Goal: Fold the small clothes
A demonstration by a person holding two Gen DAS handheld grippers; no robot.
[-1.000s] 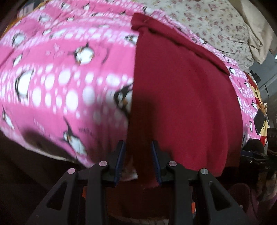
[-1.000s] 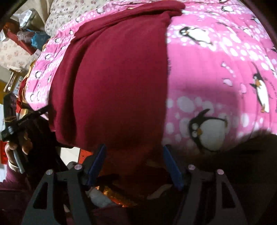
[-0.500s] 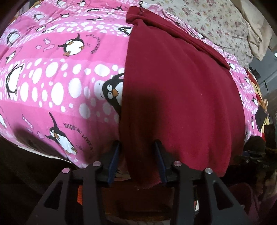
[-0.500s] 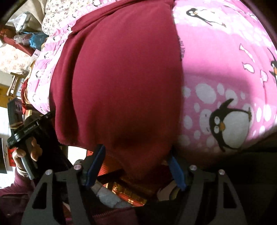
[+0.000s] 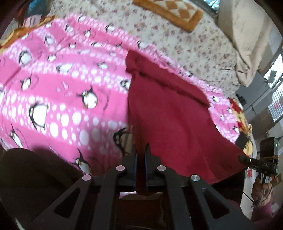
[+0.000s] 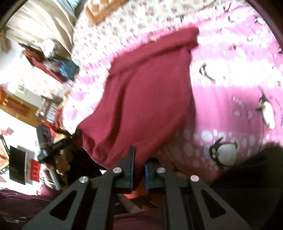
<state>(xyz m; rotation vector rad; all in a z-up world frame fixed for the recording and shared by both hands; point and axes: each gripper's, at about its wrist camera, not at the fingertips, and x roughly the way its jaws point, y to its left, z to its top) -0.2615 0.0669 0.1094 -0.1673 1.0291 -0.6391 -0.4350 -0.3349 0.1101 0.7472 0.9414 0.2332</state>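
Note:
A dark red garment [image 5: 169, 113] lies on a pink penguin-print blanket [image 5: 58, 99], its near edge lifted off the bed. My left gripper [image 5: 141, 155] is shut on the garment's near left corner. My right gripper [image 6: 138, 159] is shut on the garment [image 6: 146, 95] at its near right corner. The far end of the garment, with a folded band, still rests on the blanket. The right gripper also shows at the right edge of the left wrist view [image 5: 247, 160], and the left gripper at the left of the right wrist view [image 6: 58, 145].
A floral sheet [image 5: 159, 33] covers the bed beyond the pink blanket [image 6: 230, 99]. An orange-brown checked cloth [image 5: 169, 12] and a beige pillow [image 5: 247, 35] lie at the back. Room clutter stands at the left of the right wrist view [image 6: 26, 99].
Both grippers have closed on the garment's near edge and risen, lifting that edge off the bed. The views now show more of the far bed.

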